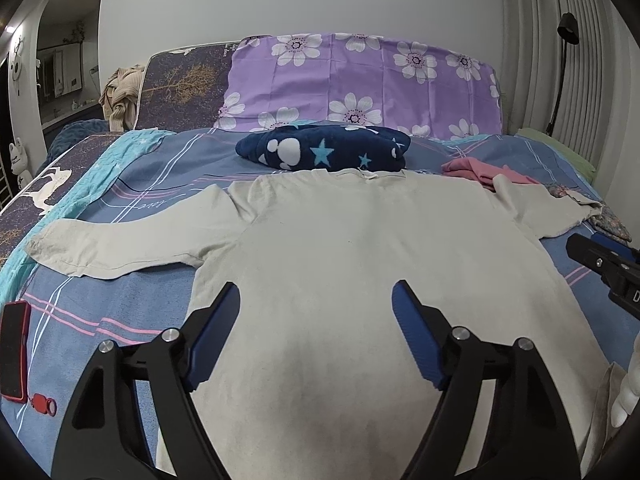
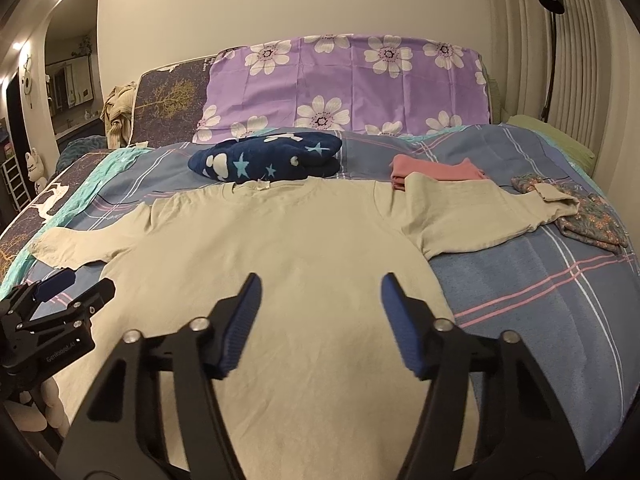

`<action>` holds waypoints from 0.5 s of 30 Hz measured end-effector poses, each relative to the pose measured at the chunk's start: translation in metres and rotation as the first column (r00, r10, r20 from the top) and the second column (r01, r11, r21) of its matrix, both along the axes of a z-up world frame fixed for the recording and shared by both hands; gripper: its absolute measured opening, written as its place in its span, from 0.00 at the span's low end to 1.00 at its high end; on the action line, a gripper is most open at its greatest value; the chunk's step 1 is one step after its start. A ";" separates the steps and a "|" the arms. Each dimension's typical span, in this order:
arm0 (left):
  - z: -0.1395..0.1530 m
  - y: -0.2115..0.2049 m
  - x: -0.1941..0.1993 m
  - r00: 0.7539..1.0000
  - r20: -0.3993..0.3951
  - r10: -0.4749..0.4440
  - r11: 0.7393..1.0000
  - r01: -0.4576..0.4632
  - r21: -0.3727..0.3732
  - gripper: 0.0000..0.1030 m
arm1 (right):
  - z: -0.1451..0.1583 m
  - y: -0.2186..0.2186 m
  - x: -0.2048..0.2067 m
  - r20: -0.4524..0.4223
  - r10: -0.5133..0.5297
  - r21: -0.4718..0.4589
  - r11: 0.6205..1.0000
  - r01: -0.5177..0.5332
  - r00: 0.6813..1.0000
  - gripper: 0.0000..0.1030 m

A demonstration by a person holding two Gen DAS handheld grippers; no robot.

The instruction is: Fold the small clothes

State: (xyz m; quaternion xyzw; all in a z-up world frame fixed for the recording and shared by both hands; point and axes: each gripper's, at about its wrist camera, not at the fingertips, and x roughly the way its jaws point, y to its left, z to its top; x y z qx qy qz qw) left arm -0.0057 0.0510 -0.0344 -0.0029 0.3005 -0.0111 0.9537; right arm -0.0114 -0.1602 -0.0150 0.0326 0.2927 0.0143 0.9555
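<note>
Shirt [image 1: 340,240] hem drops out of sight at the bottom of both frames, behind the gripper bodies; the pale long-sleeved garment lies flat on the bed [image 1: 132,300], filling the centre, collar toward the top of the frame, long axis running bottom to top, sleeves spread to left and right; the right cuff rests on a floral cloth [image 2: 592,220], partly covering it; left gripper [image 1: 316,300] hangs over the lower body with jaws apart; right gripper [image 2: 320,292] likewise, jaws apart, gripping nothing.
</note>
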 end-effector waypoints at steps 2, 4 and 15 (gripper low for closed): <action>-0.001 0.000 0.000 1.000 -0.004 -0.008 1.000 0.008 -0.005 0.67 | -0.002 0.000 0.001 -0.019 0.018 0.020 1.000 -0.018 1.000 0.46; -0.002 0.001 0.001 1.000 -0.018 -0.021 1.000 0.020 -0.024 0.58 | -0.003 0.001 0.002 -0.029 0.030 0.020 0.999 -0.029 0.999 0.44; -0.007 0.005 0.002 0.999 -0.034 -0.013 0.999 0.012 -0.032 0.51 | -0.003 0.024 -0.005 -0.020 0.096 -0.043 0.994 -0.097 0.995 0.36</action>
